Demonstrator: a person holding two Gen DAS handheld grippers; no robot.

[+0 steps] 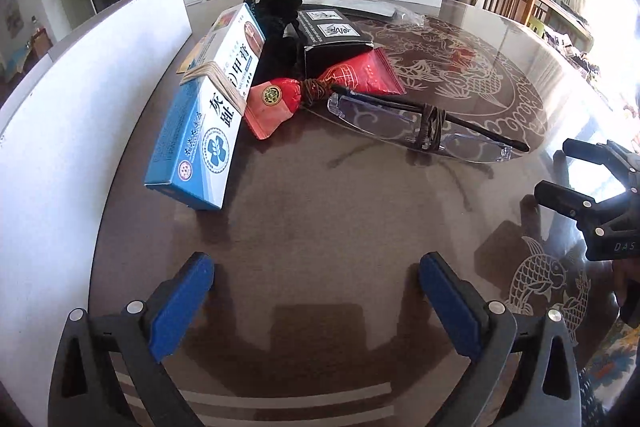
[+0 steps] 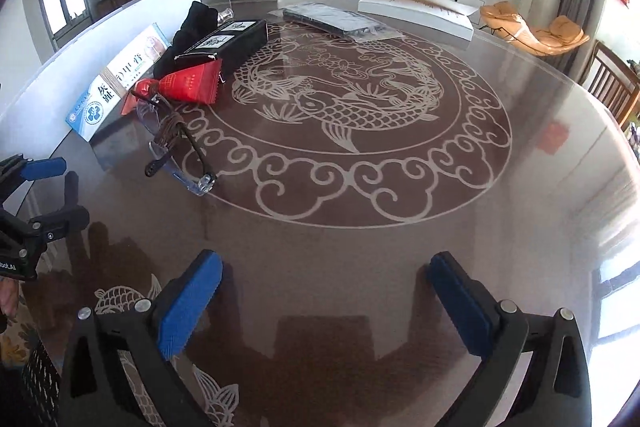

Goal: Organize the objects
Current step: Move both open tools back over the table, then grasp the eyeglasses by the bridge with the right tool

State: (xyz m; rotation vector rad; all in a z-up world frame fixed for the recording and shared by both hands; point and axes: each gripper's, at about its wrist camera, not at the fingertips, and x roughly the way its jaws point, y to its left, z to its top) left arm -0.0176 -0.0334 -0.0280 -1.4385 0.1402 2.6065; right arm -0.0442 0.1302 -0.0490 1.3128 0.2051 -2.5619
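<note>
A blue and white medicine box (image 1: 208, 107) with a rubber band lies at the left of the round table; it also shows in the right wrist view (image 2: 116, 87). Beside it lie a red packet (image 1: 320, 87) tied at the middle, a black box (image 1: 332, 35), a black pouch (image 1: 278, 7) and folded clear glasses (image 1: 420, 125) bound with cord. The glasses also show in the right wrist view (image 2: 176, 143). My left gripper (image 1: 316, 299) is open and empty, short of the objects. My right gripper (image 2: 324, 303) is open and empty over bare table.
A white board (image 1: 80, 99) stands along the table's left edge. A white flat box (image 2: 416, 7) and a plastic-wrapped dark item (image 2: 336, 19) lie at the far side. The glass table top (image 2: 360, 187) carries a fish pattern. Chairs stand to the right.
</note>
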